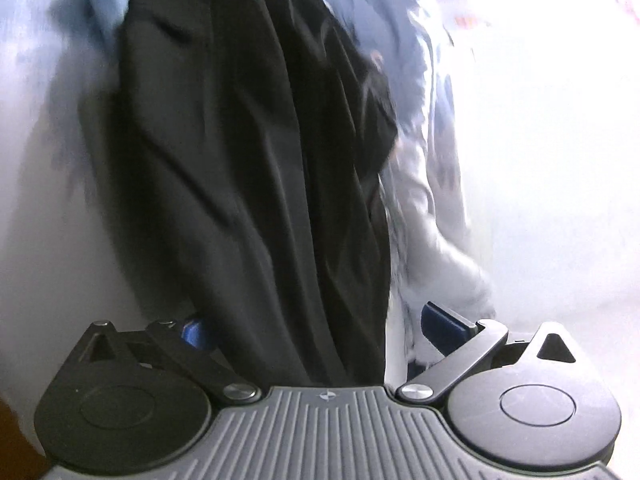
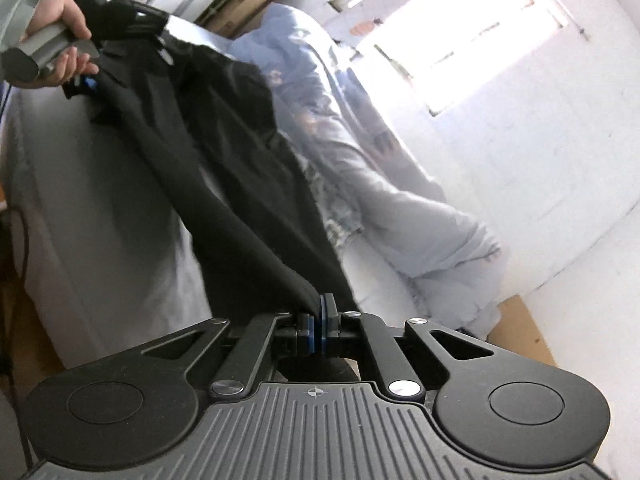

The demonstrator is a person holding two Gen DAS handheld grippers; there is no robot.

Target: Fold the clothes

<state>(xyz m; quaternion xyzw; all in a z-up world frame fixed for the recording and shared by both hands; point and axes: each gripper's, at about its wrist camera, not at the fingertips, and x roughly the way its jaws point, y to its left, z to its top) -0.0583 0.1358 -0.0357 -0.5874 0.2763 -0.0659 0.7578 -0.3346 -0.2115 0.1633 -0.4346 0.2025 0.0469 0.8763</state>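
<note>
A black garment (image 2: 240, 168) hangs stretched in the air between the two grippers. My right gripper (image 2: 322, 320) is shut on one end of it, the cloth pinched between its blue pads. In the left wrist view the same black garment (image 1: 256, 168) drapes down across my left gripper (image 1: 320, 326). Its jaws stand wide open, with the cloth lying loose between them and clear of the right-hand pad (image 1: 444, 320). At the top left of the right wrist view, a person's hand (image 2: 60, 36) holds the left gripper's grey handle at the garment's far end.
A white bed surface (image 2: 100, 208) lies under the garment. A crumpled pale blue quilt (image 2: 380, 184) runs along its right side. Beyond it are a bright window (image 2: 480, 28) and a white wall. Wooden floor (image 2: 520, 332) shows by the bed's corner, and cardboard boxes (image 2: 244, 0) stand at the back.
</note>
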